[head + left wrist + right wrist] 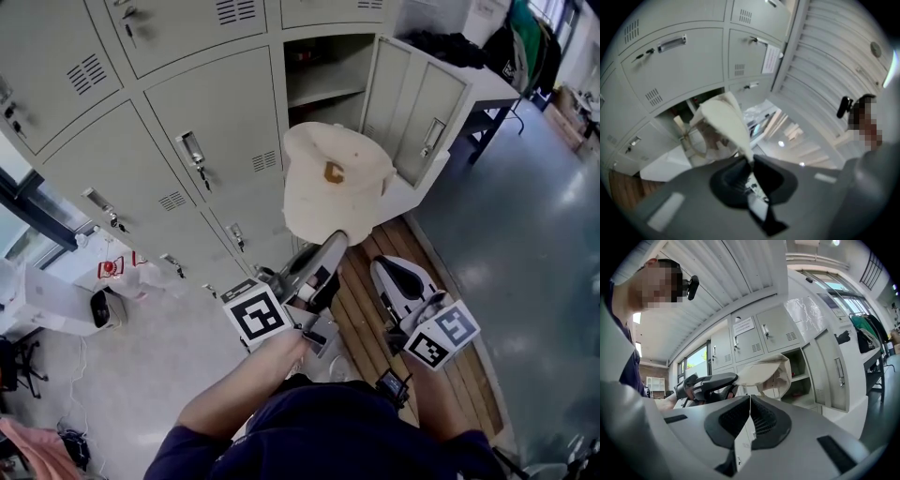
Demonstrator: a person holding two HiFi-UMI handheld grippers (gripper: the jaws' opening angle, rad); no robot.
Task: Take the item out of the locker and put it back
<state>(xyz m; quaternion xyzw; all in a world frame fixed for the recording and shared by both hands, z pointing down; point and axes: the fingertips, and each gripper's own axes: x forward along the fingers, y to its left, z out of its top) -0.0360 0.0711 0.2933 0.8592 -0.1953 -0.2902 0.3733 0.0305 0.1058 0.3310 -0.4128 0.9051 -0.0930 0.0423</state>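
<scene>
hidden: lower part of open locker [323,84], behind cap [330,183] | hidden: left gripper [338,238] tips, under cap | unreadable: door notice [770,59] | cut off: person's torso [328,433], bottom edge

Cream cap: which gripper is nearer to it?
Left. The left gripper pinches the cap by its brim; the right gripper hangs apart, lower right, jaws shut on nothing.

1. The left gripper [337,246] points toward 1 o'clock in the head view, its jaws pinched on the brim of a cream cap [328,187].
2. The bare left forearm [230,389] reaches up from 7 o'clock.
3. The right gripper [382,267] sits at 4 o'clock of the left one, pointing to 11 o'clock. Its jaws are together with nothing between them.
</scene>
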